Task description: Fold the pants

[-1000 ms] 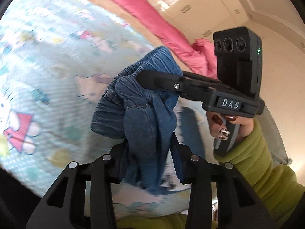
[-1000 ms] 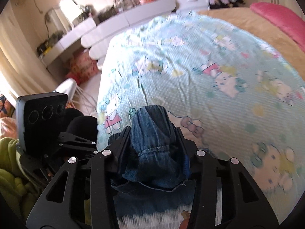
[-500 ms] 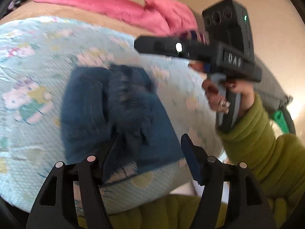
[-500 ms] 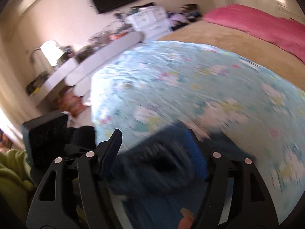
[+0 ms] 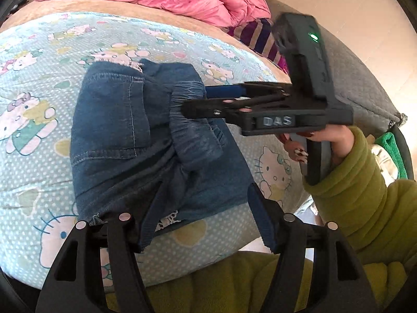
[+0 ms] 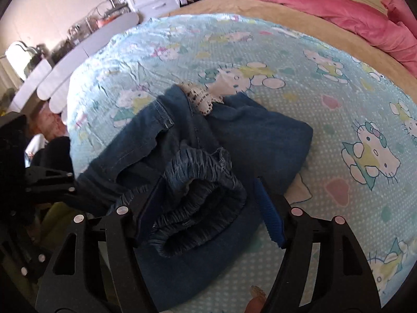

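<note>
On the cartoon-print bedsheet [image 5: 39, 156], centre frame: denim pants [image 5: 125, 140], folded into a bundle. Left gripper [image 5: 206, 216] at 6 o'clock, fingers spread, fabric lying between them. Right gripper [image 6: 208, 208] at 6 o'clock, fingers spread around the elastic waistband [image 6: 200, 180], not clamped.

The pants [image 5: 135, 140] are seen to be matt blue denim, faded along the gathered waistband [image 6: 200, 182], with pale topstitching. The sheet [image 6: 299, 60] is shown as thin printed cloth, finely dotted. Matt black plastic, apparently, is used for the right gripper [image 5: 206, 101].
</note>
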Available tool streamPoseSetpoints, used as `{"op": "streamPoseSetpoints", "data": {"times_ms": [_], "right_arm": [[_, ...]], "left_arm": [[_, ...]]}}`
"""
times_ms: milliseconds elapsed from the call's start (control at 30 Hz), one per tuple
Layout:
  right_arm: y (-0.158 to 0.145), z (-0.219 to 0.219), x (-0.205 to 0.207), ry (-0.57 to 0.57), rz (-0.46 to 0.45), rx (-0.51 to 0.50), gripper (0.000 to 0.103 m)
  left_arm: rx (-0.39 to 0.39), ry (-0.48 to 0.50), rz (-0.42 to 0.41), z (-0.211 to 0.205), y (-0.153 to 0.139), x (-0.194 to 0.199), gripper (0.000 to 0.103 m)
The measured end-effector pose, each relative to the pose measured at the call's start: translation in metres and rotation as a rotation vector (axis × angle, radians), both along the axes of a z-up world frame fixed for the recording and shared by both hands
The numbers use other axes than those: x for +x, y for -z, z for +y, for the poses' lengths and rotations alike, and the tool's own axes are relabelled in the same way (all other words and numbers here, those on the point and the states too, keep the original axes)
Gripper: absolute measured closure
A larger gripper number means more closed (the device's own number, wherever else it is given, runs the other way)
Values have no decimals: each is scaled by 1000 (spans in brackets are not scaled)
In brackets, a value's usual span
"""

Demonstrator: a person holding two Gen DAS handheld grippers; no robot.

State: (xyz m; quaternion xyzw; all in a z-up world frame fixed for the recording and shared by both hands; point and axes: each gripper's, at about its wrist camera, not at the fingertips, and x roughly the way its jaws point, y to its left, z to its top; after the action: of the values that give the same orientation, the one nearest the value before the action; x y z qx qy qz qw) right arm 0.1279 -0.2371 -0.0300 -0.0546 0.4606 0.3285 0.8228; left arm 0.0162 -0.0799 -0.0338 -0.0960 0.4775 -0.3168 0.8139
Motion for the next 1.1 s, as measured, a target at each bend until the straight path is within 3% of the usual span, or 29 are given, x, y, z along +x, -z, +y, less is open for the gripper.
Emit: {"op": "streamPoseSetpoints", "data": {"times_ms": [133, 200, 367, 400, 700, 833, 967, 1000, 1067, 1100], "right_arm": [[-22, -13, -12, 27, -72, 23, 34], [-32, -20, -18, 37, -95, 35, 31], [-55, -31, -41, 41, -193, 45, 19], [-58, -33, -46, 36, -211, 41, 19], [-73, -19, -101, -100, -328, 14, 19], [-67, 0, -118, -191, -336, -9, 19], [-56, 25, -129, -280, -328, -28, 21], [-53, 32, -131, -304, -320, -35, 27], [-47, 45, -135, -350, -322, -49, 36], [-43, 52, -137, -377, -323, -58, 42]], "left_arm": [[-5, -52, -57, 17, -16, -6, 18], [21, -88, -97, 25, -25, -9, 14], [78, -189, -145, 46, -39, -8, 12], [93, -214, -152, 51, -41, -7, 4], [179, -382, -174, 88, -60, 25, 5], [180, -377, -149, 87, -59, 42, 4], [147, -309, -117, 71, -50, 64, 5], [147, -305, -102, 67, -46, 70, 7], [137, -281, -68, 60, -37, 80, 35], [133, -261, -51, 55, -33, 86, 55]]}}
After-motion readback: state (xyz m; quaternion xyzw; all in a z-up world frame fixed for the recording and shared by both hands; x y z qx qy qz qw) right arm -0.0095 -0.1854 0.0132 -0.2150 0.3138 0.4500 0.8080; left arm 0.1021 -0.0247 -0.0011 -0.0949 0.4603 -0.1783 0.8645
